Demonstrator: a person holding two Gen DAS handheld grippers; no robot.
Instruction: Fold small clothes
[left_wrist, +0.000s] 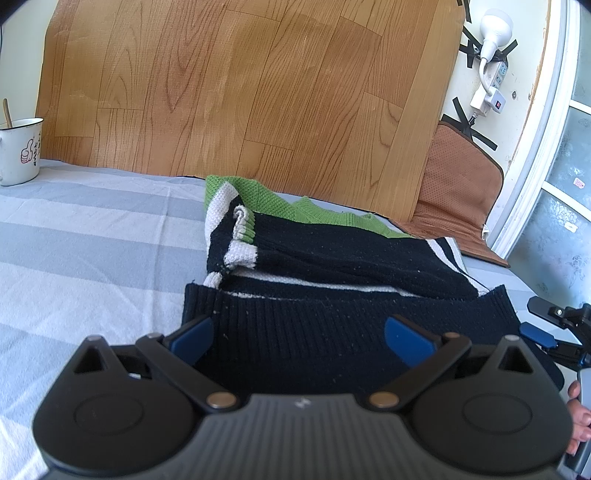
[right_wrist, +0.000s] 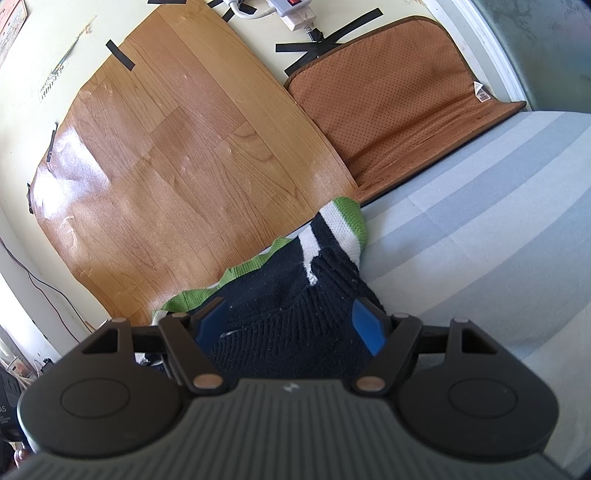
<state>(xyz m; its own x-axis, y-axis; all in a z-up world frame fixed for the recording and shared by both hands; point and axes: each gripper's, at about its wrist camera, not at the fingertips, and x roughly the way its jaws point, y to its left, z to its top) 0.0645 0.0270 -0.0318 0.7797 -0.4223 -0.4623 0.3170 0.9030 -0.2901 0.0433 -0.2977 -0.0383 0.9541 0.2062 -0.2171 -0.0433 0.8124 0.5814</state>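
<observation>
Striped blue bed sheet (left_wrist: 74, 229) up against a wood-look wall panel (left_wrist: 240, 92), with the small sweater (left_wrist: 314, 258) lying half-folded on it, and each hand-held gripper, left (left_wrist: 299, 332) and right (right_wrist: 291, 325), spread wide over the ribbed hem, gripping nothing, probably lined up to grab it.

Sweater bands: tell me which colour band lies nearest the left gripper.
The dark navy ribbed hem, lying between the open left gripper fingers; the white and green bands lie farther back.

I made out a thumbs-up drawing with unreadable characters on the white enamel mug (left_wrist: 20, 151); the fabric tag on the brown mat (right_wrist: 480, 92) stayed illegible
</observation>
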